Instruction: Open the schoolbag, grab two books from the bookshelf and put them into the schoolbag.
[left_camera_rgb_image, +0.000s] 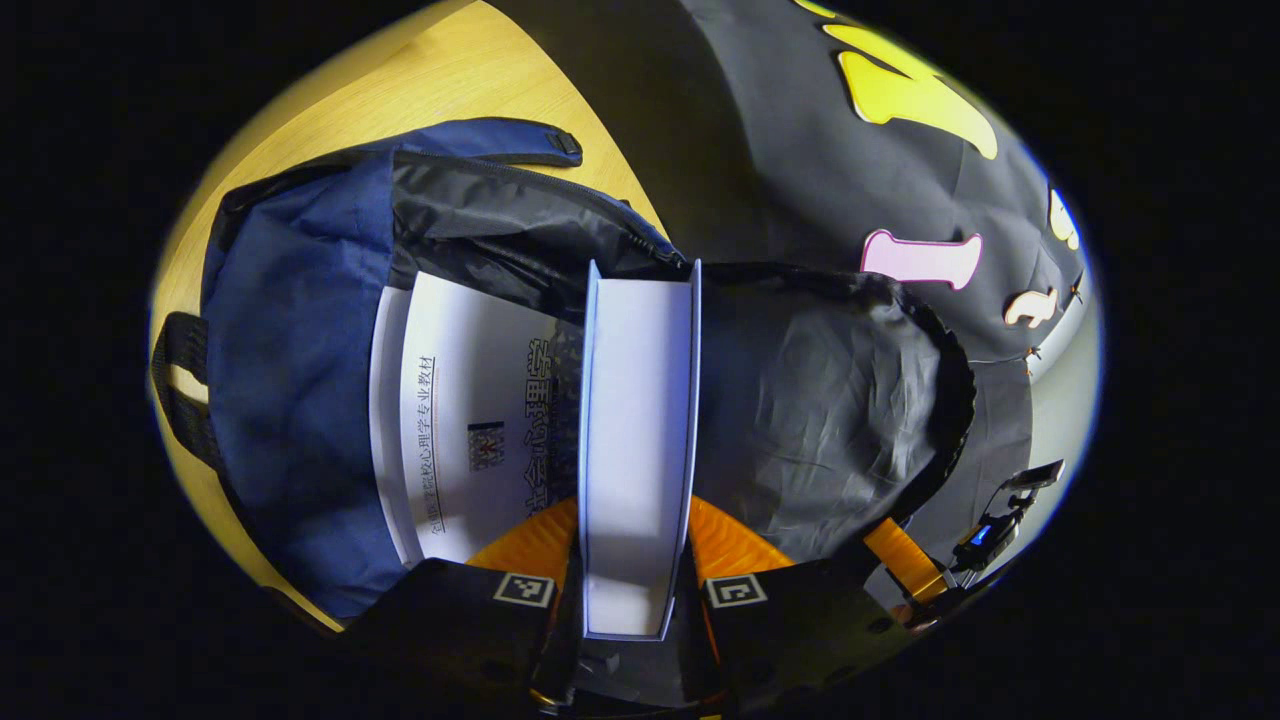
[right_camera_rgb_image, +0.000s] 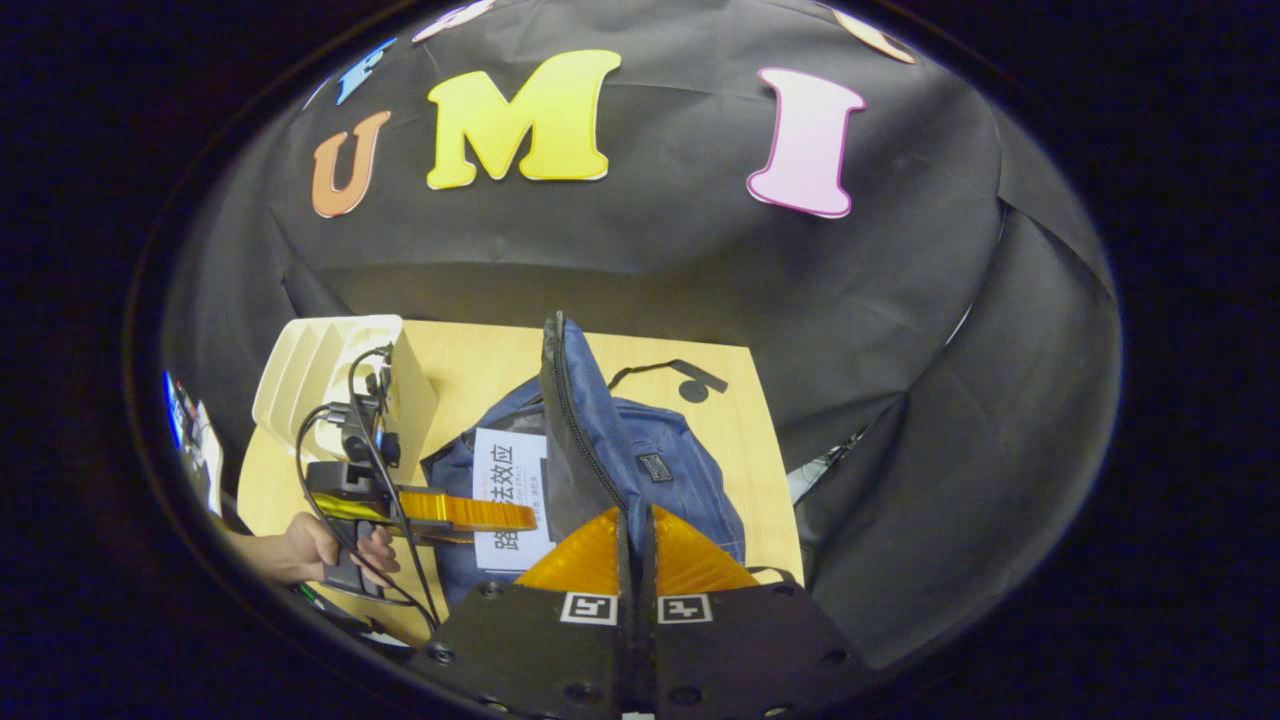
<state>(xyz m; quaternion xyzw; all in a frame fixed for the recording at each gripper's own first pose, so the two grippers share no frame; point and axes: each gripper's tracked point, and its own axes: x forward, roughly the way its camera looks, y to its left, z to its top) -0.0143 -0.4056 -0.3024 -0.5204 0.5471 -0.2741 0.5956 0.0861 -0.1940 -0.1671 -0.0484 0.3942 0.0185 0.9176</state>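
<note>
In the left gripper view my left gripper is shut on a book, seen edge-on with white pages and a pale blue cover. It hangs in the mouth of the open blue schoolbag. A second book with a white cover lies inside the bag, beside it. In the right gripper view my right gripper is shut on the bag's zipped flap and holds it upright. The left gripper comes in from the left with the white-covered book over the bag.
The bag lies on a wooden table. A white bookshelf stands at the table's back left. A hand holds the left gripper, with cables trailing from it. A black strap lies behind the bag. The table edge runs close on the right.
</note>
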